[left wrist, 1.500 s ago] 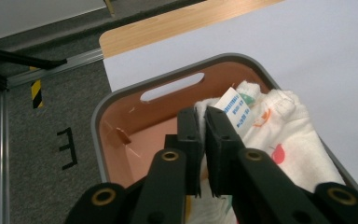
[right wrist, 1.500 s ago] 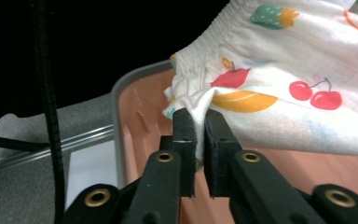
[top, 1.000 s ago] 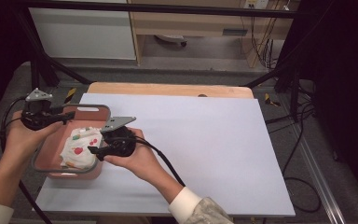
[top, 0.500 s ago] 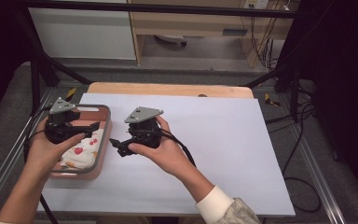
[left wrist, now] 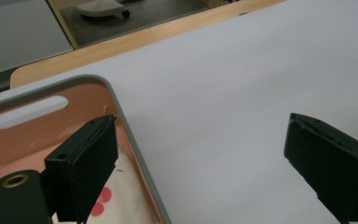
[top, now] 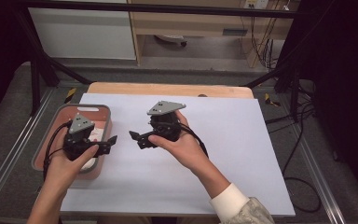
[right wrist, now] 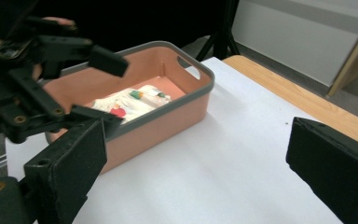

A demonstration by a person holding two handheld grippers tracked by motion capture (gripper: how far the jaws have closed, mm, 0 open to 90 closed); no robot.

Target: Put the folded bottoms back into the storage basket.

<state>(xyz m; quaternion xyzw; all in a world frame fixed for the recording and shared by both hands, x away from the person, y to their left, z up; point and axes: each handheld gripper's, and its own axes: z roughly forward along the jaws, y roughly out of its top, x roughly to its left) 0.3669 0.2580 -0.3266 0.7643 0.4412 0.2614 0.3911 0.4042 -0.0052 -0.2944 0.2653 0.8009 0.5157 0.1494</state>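
Gaping wide and empty, having just opened, both hand-held grippers: left hand-held gripper [top: 108, 143] over the basket [top: 103, 110] at nine o'clock, right hand-held gripper [top: 137, 138] central above the table [top: 242, 154].

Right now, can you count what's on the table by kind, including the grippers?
Grippers: 2, the left gripper and the right gripper, both open with nothing between the jaws
Bins: 1, a pink bin with a grey rim
Patterned cloths: 1, the white cloth lying inside the bin
Paper sheets: 1, the white sheet covering the tabletop
Total: 5
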